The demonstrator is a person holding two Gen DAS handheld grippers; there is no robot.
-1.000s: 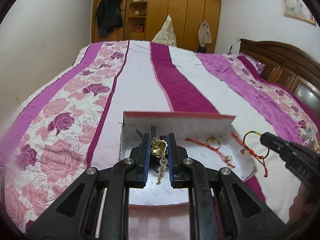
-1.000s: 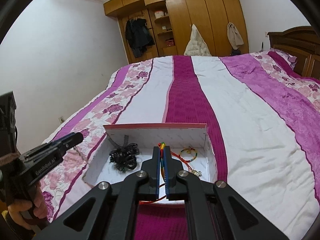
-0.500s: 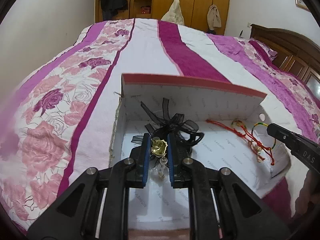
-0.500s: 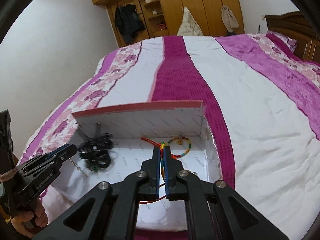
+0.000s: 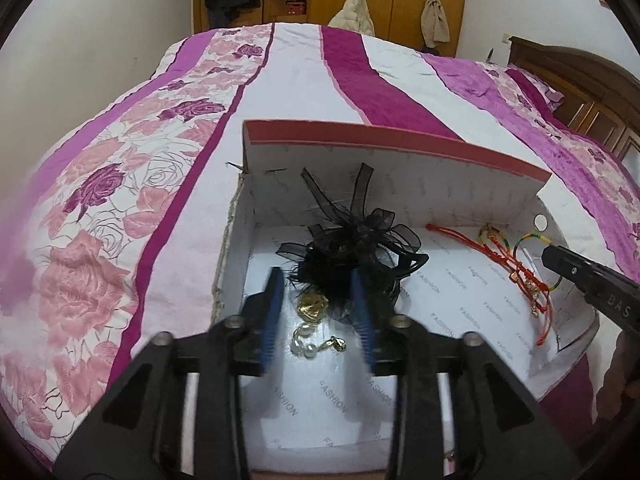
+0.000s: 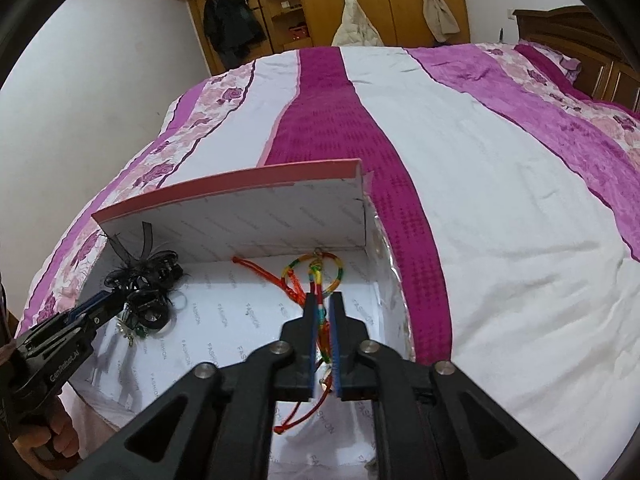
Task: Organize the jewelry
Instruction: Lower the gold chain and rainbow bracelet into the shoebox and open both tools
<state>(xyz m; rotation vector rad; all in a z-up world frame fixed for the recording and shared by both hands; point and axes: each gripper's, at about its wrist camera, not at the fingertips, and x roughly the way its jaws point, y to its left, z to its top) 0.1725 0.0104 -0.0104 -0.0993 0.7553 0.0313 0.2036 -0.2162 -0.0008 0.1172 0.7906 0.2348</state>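
The gold pendant (image 5: 313,306) and its pearl chain (image 5: 316,346) now lie on the white floor of the box (image 5: 400,148), where half a second ago we still had them pinched above it: our left tongs (image 5: 318,312) have just been opening, the blue pads stand clear on either side, and the piece rests loose between them, just this side of the black ribbon bow (image 5: 352,248). We read that as the pendant delivered to the left end of the box. On the right, our right tongs (image 6: 322,344) have also just been opening, after coming down into the box; the rainbow cord bracelet (image 6: 316,276) threads up through the narrow gap between the pads, which no longer seem to press on it, so we take it as let go, though the gap is slight. Its loop lies just beyond the tips, near the far right corner, tangled with the red cords (image 6: 276,280). Both pieces sit inside the box on the bed (image 6: 500,200), so we judge this pair of placements all but done; what is left is to draw both tongs back without snagging cord or chain.
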